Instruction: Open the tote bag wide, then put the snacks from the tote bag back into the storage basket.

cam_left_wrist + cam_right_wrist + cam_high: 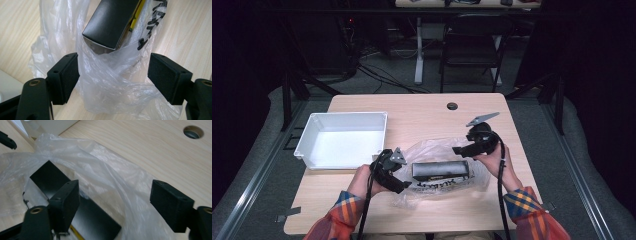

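**Both tools open over the bagged box**

Nearest the person, two hands in plaid sleeves came in from the bottom edge of the high view. The left tool [402,186] sat at the near left end of a clear plastic bag [432,150], its jaws standing wide; in the left gripper view the bag's crumpled end [110,85] lay between the pads, brushing the left one, with no squeeze on it. The right tool [458,149] hung at the bag's far right side, jaws likewise wide apart, nothing pinched between them, the film [112,185] loose below.

Inside the bag lay a long black box [440,170], flat on the tabletop [422,107], its end [110,22] pointing at the left tool. A yellow strip showed along one edge of the box, possibly a label, though the view was too cramped to say. Black lettering ran across the bag.

Farther back on the left stood a white bin [343,138], just beside the bag. Beyond it, a round hole [452,106] marked the far part of the tabletop.
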Available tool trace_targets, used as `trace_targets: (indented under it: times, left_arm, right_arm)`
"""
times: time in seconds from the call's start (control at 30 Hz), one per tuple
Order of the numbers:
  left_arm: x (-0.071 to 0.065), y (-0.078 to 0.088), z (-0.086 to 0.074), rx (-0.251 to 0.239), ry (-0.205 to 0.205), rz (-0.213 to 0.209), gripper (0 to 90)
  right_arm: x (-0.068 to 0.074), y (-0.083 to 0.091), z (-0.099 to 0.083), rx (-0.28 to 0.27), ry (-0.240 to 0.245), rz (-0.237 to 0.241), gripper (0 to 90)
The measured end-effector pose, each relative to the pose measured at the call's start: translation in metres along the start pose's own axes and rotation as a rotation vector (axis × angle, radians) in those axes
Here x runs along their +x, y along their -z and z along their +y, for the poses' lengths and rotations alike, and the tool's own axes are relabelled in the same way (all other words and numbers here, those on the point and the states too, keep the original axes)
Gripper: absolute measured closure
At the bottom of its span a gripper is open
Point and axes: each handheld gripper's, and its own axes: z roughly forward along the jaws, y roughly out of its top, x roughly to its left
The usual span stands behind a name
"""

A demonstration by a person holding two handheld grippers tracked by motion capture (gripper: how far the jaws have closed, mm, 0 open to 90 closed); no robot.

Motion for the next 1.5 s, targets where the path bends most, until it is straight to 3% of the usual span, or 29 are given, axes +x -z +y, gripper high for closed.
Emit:
trace_targets:
  times: [0.17,0.4,0.63,0.9,1.2,1.5]
  left_arm:
    - [0.003,0.003,0.004,-0.008,-0.005,0.006,21.4]
    - [0.009,0.004,0.007,-0.018,0.009,0.018,19.7]
    - [0.011,0.004,0.007,-0.010,0.009,0.019,18.3]
    - [0.014,0.008,0.015,-0.013,-0.010,0.019,17.3]
    - [0.021,0.013,0.032,0.006,-0.052,0.018,17.4]
    - [0.017,-0.005,0.054,0.073,-0.166,-0.027,21.7]
  right_arm:
    - [-0.014,0.026,-0.035,-0.028,-0.035,-0.033,14.7]
    - [-0.028,0.047,-0.074,-0.007,-0.068,-0.108,9.3]
    - [-0.027,0.052,-0.097,0.014,-0.073,-0.134,6.5]
    - [-0.026,0.053,-0.113,0.054,-0.068,-0.147,2.6]
    - [-0.033,0.052,-0.119,0.049,-0.092,-0.130,0.1]
    - [-0.032,0.049,-0.121,0.042,-0.070,-0.135,0.7]
